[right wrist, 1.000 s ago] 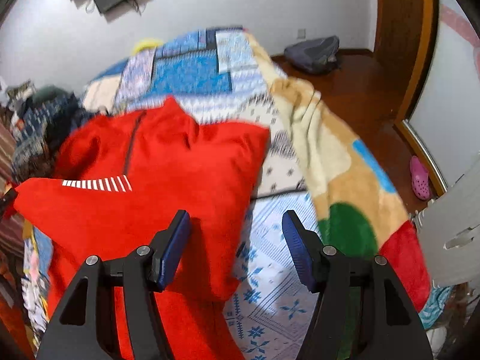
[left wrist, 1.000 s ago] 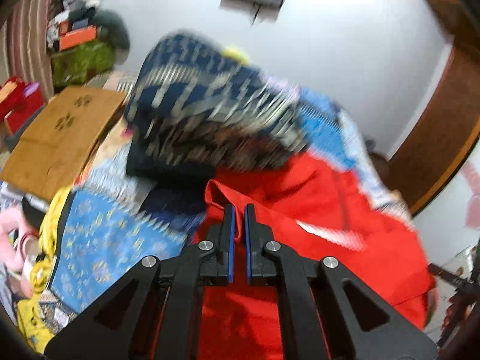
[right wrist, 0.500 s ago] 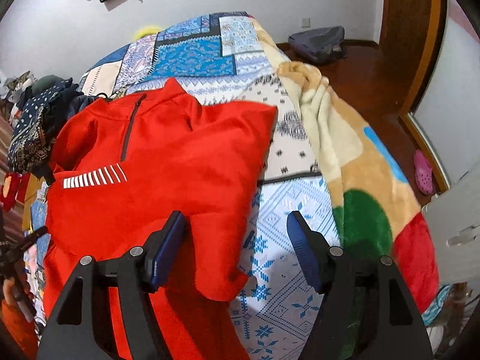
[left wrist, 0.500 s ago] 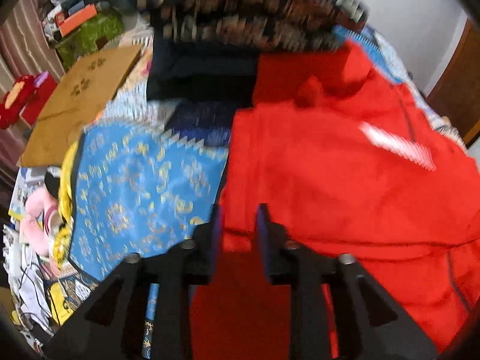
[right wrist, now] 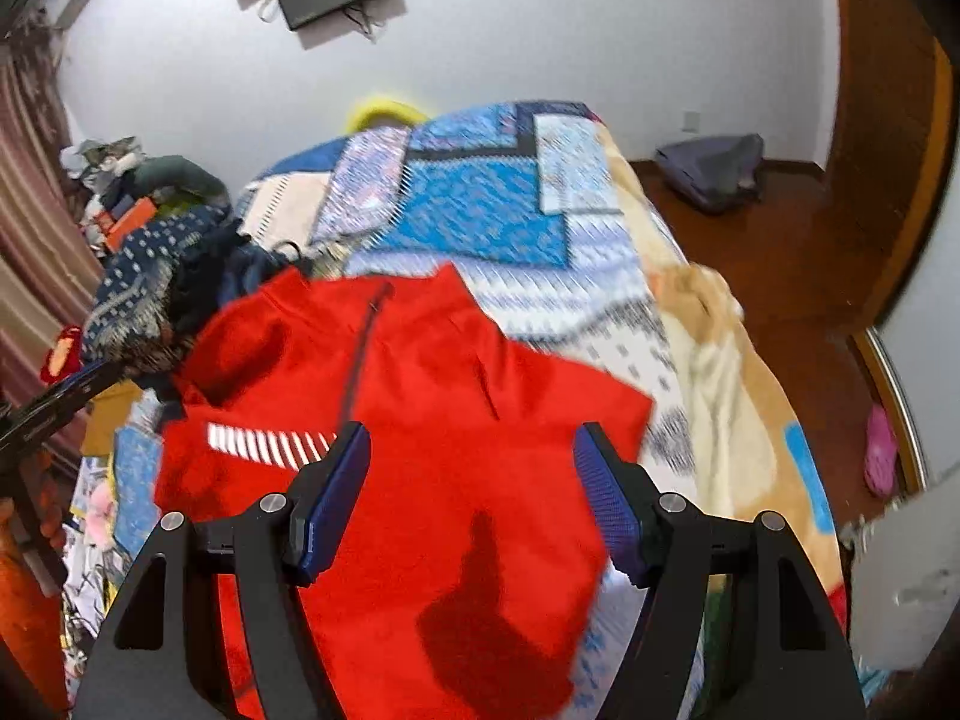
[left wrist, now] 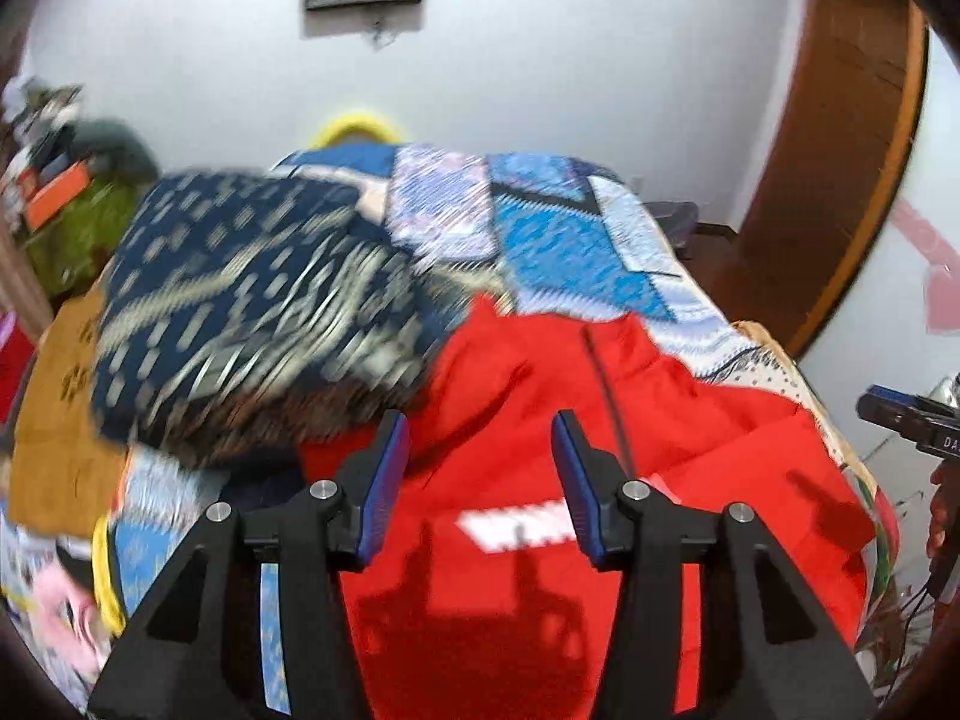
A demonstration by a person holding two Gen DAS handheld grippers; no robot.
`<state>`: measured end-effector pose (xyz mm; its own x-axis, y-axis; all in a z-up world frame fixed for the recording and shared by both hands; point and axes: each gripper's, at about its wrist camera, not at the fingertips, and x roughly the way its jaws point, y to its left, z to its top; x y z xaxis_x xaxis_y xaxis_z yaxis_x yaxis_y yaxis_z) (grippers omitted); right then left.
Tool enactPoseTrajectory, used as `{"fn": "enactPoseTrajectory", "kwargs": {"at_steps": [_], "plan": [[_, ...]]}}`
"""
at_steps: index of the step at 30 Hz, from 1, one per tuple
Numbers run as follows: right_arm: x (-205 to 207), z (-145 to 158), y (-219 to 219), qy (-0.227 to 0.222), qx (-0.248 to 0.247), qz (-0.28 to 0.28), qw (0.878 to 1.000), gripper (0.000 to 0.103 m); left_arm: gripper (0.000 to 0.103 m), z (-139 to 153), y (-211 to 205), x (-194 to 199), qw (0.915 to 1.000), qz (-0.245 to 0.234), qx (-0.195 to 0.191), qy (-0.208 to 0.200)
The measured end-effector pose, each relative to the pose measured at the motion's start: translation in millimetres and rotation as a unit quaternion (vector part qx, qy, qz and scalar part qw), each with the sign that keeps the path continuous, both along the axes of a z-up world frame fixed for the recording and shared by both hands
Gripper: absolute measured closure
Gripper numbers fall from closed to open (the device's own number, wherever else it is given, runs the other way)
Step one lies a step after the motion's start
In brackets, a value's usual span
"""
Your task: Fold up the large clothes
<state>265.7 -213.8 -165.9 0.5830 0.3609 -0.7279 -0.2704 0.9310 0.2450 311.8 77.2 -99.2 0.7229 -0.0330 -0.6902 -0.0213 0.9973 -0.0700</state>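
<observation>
Red pullover [right wrist: 420, 420] lies flat on the bed's patchwork quilt [right wrist: 498, 222]. Left claw [left wrist: 480, 468] has just been opening, nothing between its jaws. Right claw [right wrist: 471, 492] gapes wide (empty) above it.

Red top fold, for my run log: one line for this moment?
left jaws: just opened, empty | right jaws: open, empty | red top: flat on bed

Light: bright, even indoor.
Shadows: dark gripper shapes on red garment [right wrist: 420, 480] at 6 o'clock.
Blur: motion smear throughout.
Edges: fisheye bending, black corners.
</observation>
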Motion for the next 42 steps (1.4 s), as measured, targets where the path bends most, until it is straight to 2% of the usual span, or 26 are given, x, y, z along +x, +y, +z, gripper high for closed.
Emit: {"fn": "enactPoseTrajectory", "kwargs": {"at_steps": [3, 8, 13, 16, 19, 25, 30, 32, 33, 34, 36, 38, 42], "plan": [[16.9, 4.7, 13.5, -0.013, 0.009, 0.007, 1.0, 0.036, 0.053, 8.7, -16.4, 32.3, 0.9998, -0.018, 0.001, 0.008], [54.8, 1.8, 40.8, -0.005, 0.023, 0.033, 0.999, 0.036, 0.053, 1.2, -24.1, 93.1, 0.9966, -0.04, -0.04, 0.059], [101.3, -11.6, 57.8, 0.019, 0.024, 0.043, 0.999, 0.036, 0.053, -29.0, -23.1, 152.7, 0.9892, -0.04, -0.054, 0.13], [137.0, -30.0, 64.8, 0.054, 0.031, 0.038, 0.997, 0.036, 0.053, -53.5, -19.9, 180.9, 0.9817, -0.032, -0.067, 0.176], [168.4, -51.3, 72.4, 0.088, 0.036, 0.035, 0.995, 0.036, 0.053, -74.1, -19.2, 197.6, 0.9793, 0.002, -0.045, 0.197], [218.7, -101.3, 89.5, 0.15, 0.027, 0.021, 0.988, 0.036, 0.053, -89.0, -26.4, 206.8, 0.9829, 0.021, 0.028, 0.181], [236.0, -138.8, 94.7, 0.198, 0.028, 0.011, 0.98, 0.036, 0.048, -107.1, -25.8, 214.5, 0.9805, 0.011, 0.048, 0.19], [232.0, -137.3, 96.2, 0.18, 0.024, 0.009, 0.983, 0.043, 0.048, -113.1, -28.4, 215.7, 0.9802, 0.002, 0.051, 0.191], [228.6, -134.4, 99.5, 0.17, 0.019, 0.02, 0.985, 0.063, 0.049, -114.5, -29.7, 214.3, 0.9811, -0.004, 0.052, 0.186], [226.4, -132.3, 103.1, 0.172, 0.014, 0.034, 0.984, 0.077, 0.054, -113.9, -31.6, 212.9, 0.9819, -0.008, 0.052, 0.182], [216.3, -124.0, 109.0, 0.155, -0.01, 0.053, 0.986, 0.088, 0.086, -111.9, -32.8, 208.4, 0.9829, -0.015, 0.047, 0.177], [203.7, -112.2, 109.4, 0.138, -0.019, 0.068, 0.988, 0.091, 0.09, -103.1, -36.1, 200.6, 0.9865, -0.02, 0.045, 0.156], [178.7, -80.2, 95.4, 0.113, 0.005, 0.071, 0.991, 0.093, 0.094, -69.0, -48.2, 169.2, 0.9925, -0.047, 0.041, 0.105]]}}
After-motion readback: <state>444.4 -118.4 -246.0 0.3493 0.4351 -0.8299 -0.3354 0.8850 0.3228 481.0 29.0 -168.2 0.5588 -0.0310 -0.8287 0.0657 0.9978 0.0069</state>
